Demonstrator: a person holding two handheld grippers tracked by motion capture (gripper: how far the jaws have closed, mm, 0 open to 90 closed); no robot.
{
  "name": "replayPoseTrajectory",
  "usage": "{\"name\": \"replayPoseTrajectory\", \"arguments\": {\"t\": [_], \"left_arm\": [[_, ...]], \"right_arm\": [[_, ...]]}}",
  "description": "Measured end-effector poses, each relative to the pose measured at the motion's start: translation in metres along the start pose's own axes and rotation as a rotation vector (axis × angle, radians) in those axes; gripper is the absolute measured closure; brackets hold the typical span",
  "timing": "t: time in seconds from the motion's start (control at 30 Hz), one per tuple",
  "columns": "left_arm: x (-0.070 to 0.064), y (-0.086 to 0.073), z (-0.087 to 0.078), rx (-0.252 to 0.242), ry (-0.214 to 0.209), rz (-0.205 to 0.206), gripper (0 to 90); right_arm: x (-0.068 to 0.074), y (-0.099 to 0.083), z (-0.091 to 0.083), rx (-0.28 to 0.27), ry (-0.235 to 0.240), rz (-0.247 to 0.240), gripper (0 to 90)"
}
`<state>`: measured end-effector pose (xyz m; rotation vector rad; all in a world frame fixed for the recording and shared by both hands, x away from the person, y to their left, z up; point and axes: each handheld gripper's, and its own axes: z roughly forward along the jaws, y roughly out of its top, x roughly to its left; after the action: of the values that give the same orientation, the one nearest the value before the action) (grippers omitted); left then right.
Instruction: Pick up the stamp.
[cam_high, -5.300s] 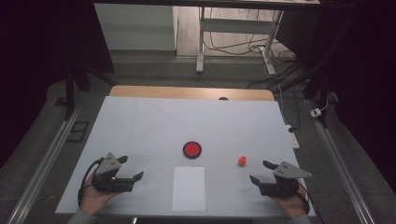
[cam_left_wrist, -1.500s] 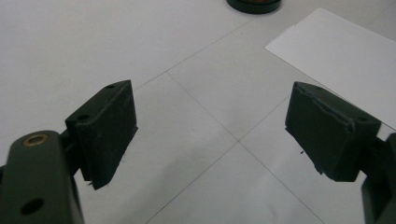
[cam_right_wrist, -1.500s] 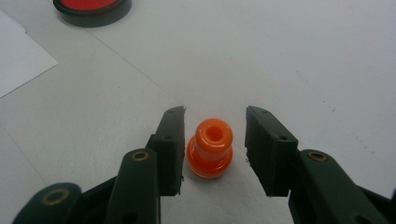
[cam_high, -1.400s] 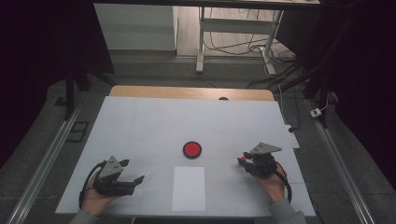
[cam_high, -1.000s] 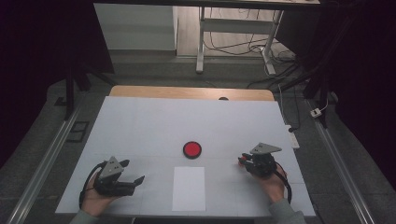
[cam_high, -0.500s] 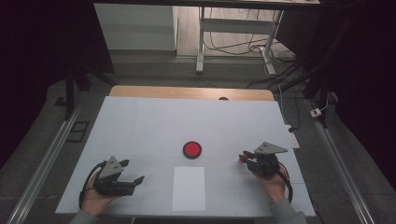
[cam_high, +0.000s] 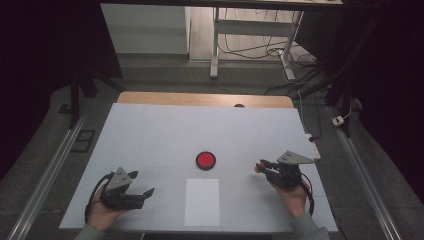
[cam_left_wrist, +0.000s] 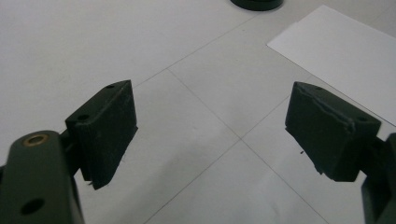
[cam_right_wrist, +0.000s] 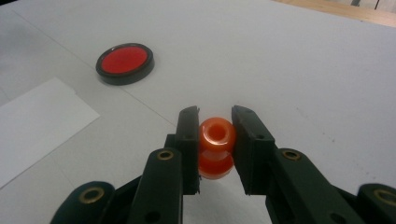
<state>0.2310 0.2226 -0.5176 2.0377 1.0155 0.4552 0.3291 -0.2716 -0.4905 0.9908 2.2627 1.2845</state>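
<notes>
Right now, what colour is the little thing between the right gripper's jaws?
Orange, a small spool-shaped piece, clearest in the right gripper view.

Bead (cam_right_wrist: 215, 147): glossy orange plastic; disc (cam_right_wrist: 124, 59): red, black-rimmed, shiny plastic; sheet (cam_high: 202, 201): matt white paper; table (cam_high: 150, 135): smooth matt white.

Left gripper (cam_high: 142, 192): held low near the front left corner of the table, jaws spread wide apart.
Right gripper (cam_high: 261, 165): held near the right edge, jaws closed tight, pointed left.
Forearms: brought in from the front edge.
</notes>
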Motion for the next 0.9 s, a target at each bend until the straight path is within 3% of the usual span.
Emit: {"name": "replayPoseTrajectory", "arguments": {"t": [0.57, 0.9], "left_arm": [[0.002, 0.000, 0.002, 0.001, 0.002, -0.009, 16.9], [0.003, 0.000, 0.002, -0.007, 0.008, -0.018, 16.9]], "right_arm": [[0.008, 0.006, 0.000, -0.035, 0.044, 0.007, 71.8], [0.014, 0.012, 0.002, -0.070, 0.096, 0.034, 71.8]]}}
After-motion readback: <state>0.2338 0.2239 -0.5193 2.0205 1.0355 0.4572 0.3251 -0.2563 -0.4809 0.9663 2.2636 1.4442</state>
